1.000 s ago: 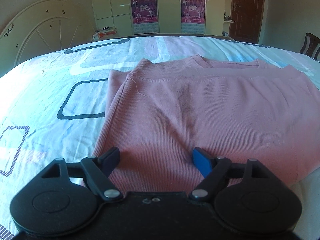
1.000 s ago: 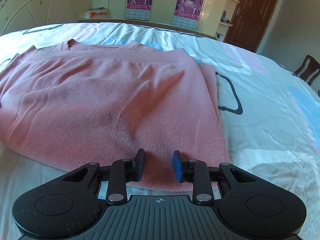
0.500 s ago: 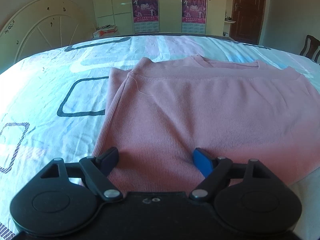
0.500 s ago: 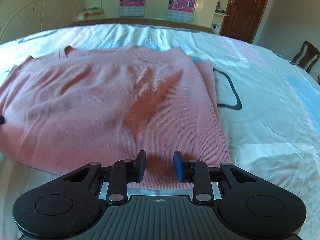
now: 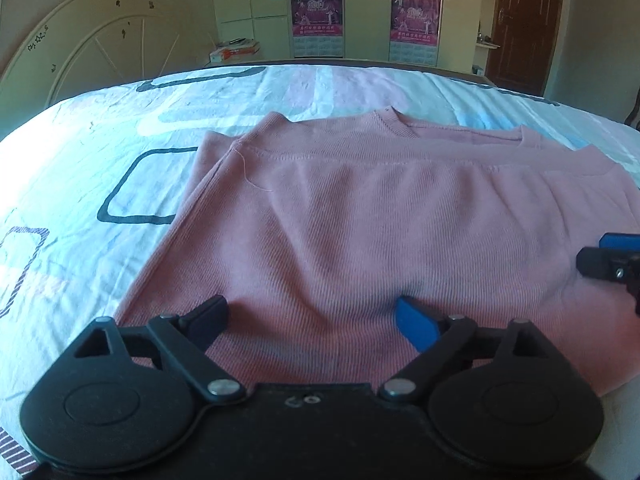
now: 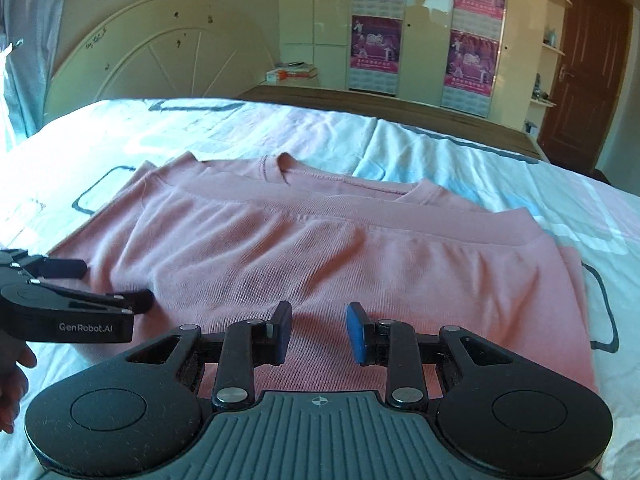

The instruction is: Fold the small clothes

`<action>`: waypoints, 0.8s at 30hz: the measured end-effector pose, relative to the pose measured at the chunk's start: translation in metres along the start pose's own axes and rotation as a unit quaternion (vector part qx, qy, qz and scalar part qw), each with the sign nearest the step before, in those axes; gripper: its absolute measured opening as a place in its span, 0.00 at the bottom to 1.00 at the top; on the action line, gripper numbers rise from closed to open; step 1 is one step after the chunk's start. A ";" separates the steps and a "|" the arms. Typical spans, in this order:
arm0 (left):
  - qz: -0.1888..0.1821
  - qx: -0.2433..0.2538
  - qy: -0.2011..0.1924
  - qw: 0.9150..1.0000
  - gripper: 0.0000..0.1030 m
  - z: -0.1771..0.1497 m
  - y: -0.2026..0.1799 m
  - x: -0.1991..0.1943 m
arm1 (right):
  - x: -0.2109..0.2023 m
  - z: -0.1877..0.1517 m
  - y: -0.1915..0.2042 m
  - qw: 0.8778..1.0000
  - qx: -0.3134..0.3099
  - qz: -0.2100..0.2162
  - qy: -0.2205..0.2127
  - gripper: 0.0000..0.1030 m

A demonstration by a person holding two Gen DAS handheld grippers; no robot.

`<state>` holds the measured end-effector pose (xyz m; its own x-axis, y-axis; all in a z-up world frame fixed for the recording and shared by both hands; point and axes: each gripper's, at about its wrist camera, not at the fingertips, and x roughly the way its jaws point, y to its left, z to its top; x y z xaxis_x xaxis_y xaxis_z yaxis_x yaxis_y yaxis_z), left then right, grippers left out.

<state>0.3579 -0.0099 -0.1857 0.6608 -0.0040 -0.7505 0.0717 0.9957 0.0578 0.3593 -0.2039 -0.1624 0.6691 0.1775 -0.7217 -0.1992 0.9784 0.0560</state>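
On the bed [image 6: 460, 160], folded pink top [image 5: 380, 232]; left gripper [image 5: 312, 316] just spread wider, right gripper [image 6: 318, 330] jaws apart, neither pinching. Risk: a shallow grab lifts one layer, undoing the fold.

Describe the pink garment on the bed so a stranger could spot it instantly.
Start at the bed with its pale patterned sheet. In its middle lies the folded pink ribbed top, neckline toward the wardrobe. It is the only garment and the only solid pink thing there.
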 end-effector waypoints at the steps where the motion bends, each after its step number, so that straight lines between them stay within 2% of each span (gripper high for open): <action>1: 0.002 0.000 0.003 1.000 0.90 -0.001 0.000 -0.002 | 0.009 -0.004 0.001 1.000 -0.011 -0.004 0.016 0.29; 2: 0.001 -0.003 0.008 1.000 0.90 -0.002 0.001 -0.003 | 0.016 -0.009 -0.001 0.999 -0.019 0.000 0.029 0.29; 6: 0.005 -0.035 0.030 0.999 0.88 -0.002 0.013 -0.017 | 0.010 -0.016 -0.008 0.999 -0.024 0.014 0.028 0.30; 11: -0.009 -0.094 0.058 0.994 0.89 -0.013 0.032 -0.035 | -0.005 -0.010 -0.002 0.999 0.003 0.041 0.009 0.32; 18: -0.036 -0.164 0.095 0.981 0.88 -0.034 0.056 -0.044 | -0.010 -0.002 0.025 0.999 -0.003 0.051 -0.007 0.38; 22: -0.067 -0.204 0.084 0.973 0.89 -0.044 0.072 -0.047 | -0.008 -0.003 0.030 0.999 0.009 0.045 -0.003 0.39; 24: -0.088 -0.236 0.073 0.965 0.92 -0.048 0.081 -0.046 | -0.007 -0.002 0.032 0.999 0.012 0.039 -0.001 0.39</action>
<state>0.2976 0.0758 -0.1778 0.5541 -0.1992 -0.8083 -0.1982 0.9115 -0.3605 0.3466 -0.1739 -0.1573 0.6533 0.2533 -0.7135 -0.2327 0.9639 0.1291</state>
